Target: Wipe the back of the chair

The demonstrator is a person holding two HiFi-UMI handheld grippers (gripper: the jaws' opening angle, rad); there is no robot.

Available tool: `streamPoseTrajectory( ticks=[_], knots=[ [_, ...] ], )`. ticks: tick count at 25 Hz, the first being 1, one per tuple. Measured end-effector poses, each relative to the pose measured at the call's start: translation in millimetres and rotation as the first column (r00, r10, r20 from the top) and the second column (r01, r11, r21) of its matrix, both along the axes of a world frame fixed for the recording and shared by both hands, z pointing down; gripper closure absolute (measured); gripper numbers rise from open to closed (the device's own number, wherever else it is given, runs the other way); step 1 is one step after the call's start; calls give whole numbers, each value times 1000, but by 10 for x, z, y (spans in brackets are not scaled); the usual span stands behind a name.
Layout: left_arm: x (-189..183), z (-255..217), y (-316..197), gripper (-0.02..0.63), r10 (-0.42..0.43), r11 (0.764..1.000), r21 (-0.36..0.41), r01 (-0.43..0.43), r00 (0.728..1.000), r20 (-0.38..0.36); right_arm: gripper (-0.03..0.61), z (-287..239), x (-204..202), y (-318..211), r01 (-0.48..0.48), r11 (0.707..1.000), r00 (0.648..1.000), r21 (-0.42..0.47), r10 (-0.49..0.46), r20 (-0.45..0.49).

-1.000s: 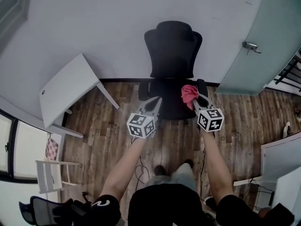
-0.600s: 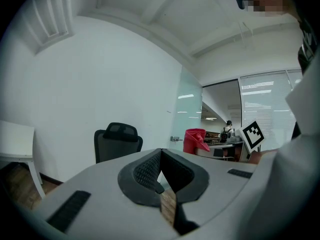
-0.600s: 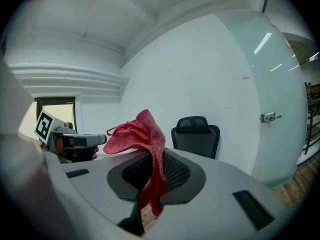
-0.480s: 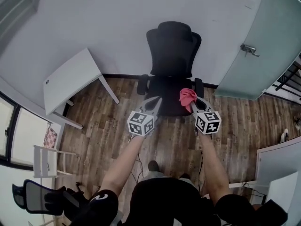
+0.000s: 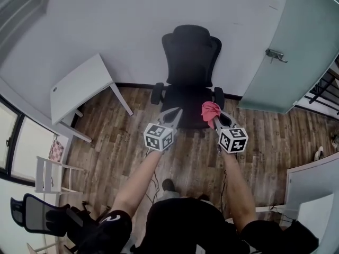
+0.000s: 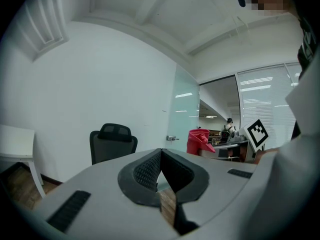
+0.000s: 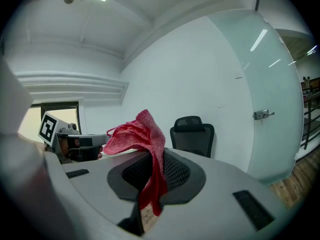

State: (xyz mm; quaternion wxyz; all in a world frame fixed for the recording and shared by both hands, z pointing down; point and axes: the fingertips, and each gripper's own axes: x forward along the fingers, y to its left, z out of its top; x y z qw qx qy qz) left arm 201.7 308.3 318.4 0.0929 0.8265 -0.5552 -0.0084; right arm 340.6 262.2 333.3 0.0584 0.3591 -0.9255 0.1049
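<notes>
As seen in the head view, the black chair (image 5: 190,57) stood straight ahead of the person, with its seat turned toward them and its tall back upright near the white wall (image 5: 122,25). Both tools were held out toward it, level with the front of the seat. The right tool (image 5: 215,118) carried a red cloth (image 5: 210,109) at its tip, in line with the chair's right armrest. The left tool (image 5: 174,113) pointed at the seat's left front. A white desk (image 5: 79,91) stood well apart on the left.

In the left tool's view, its two jaws met at the tips with nothing between them. The chair's back (image 6: 112,144) lay ahead and a little to the left of them, with open space between. The cloth (image 6: 199,141) showed off to the right.

In the right tool's view, the jaws were clamped on the cloth (image 7: 140,134), which bunched above the tips and trailed down between them. The chair's back (image 7: 192,136) rose just right of the cloth, upright and well clear of it, and a glass door (image 7: 270,99) stood further right.

By judgement, the cloth-bearing right tool was the one placed to reach the back, by going forward and upward over the seat. The long axis of the back ran floor to ceiling. Whether the back had been wiped could not be told.
</notes>
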Motion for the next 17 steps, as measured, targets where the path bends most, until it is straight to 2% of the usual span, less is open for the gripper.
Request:
streamPoseTrajectory(
  ticks=[17],
  knots=[
    [675, -42, 98, 589, -2, 1000, -12, 1, 1000, -19, 514, -66, 912, 95, -95, 995, 995, -15, 95, 25]
  ],
)
